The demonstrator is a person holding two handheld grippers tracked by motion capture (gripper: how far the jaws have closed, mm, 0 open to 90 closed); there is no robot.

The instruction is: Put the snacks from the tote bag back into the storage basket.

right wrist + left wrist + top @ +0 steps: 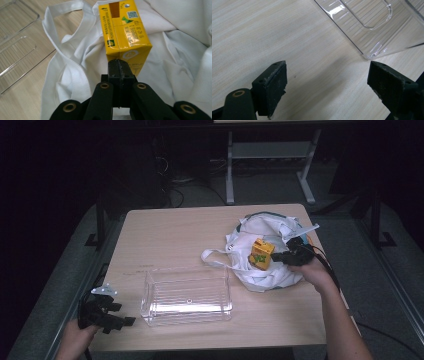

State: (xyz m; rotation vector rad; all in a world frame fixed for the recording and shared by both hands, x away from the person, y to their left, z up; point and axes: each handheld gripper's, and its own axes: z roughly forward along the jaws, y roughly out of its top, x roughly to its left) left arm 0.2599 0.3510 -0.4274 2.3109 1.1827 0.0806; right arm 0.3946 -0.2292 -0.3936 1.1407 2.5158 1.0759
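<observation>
Here the right gripper [119, 65] has its fingers pressed together with nothing between them, their tips right at the near lower edge of the yellow carton [125, 32]; whether they touch it is unclear. The carton lies on the white cloth bag [75, 62], directly ahead of those fingers. The left gripper [327, 80] holds its fingers spread wide over the bare wooden surface [262, 32], gripping nothing, with a corner of the clear plastic container [367, 27] just beyond them.

Left gripper [327, 82] hovers with its 2 jaws spread wide over the wooden table [274, 37], clear plastic container [372, 27] just beyond.
</observation>
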